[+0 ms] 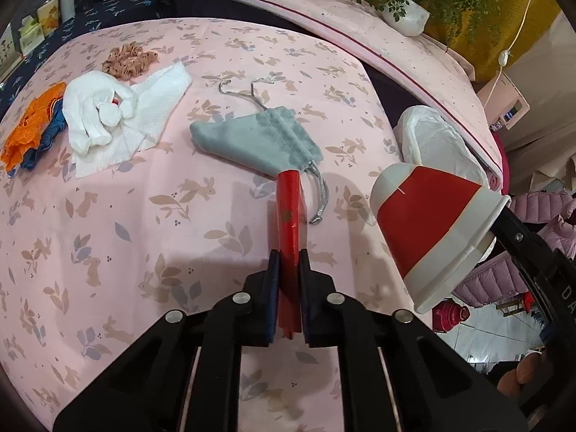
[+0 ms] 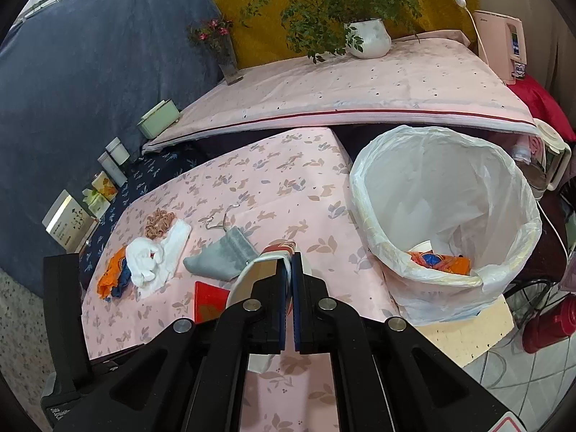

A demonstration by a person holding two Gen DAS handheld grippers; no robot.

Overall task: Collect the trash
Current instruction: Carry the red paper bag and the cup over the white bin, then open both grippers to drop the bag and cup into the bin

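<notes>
My left gripper (image 1: 288,257) is shut on a flat red packet (image 1: 288,212), whose far end rests on the pink rabbit-print cloth (image 1: 144,216) beside a grey drawstring pouch (image 1: 259,140). My right gripper (image 2: 288,257) is shut on the rim of a red and white paper cup (image 2: 264,270). The cup (image 1: 432,237) hangs tilted above the cloth's right edge, near the bin. The red packet (image 2: 210,302) shows left of the cup. A white-lined bin (image 2: 446,216) stands to the right, with a cup and an orange wrapper (image 2: 441,262) inside.
At the far left of the cloth lie crumpled white tissue (image 1: 108,115), an orange and blue wrapper (image 1: 32,133) and a brown scrunchie (image 1: 129,59). Small boxes and jars (image 2: 108,176) line the back left. A potted plant (image 2: 367,37) stands on the raised pink surface behind.
</notes>
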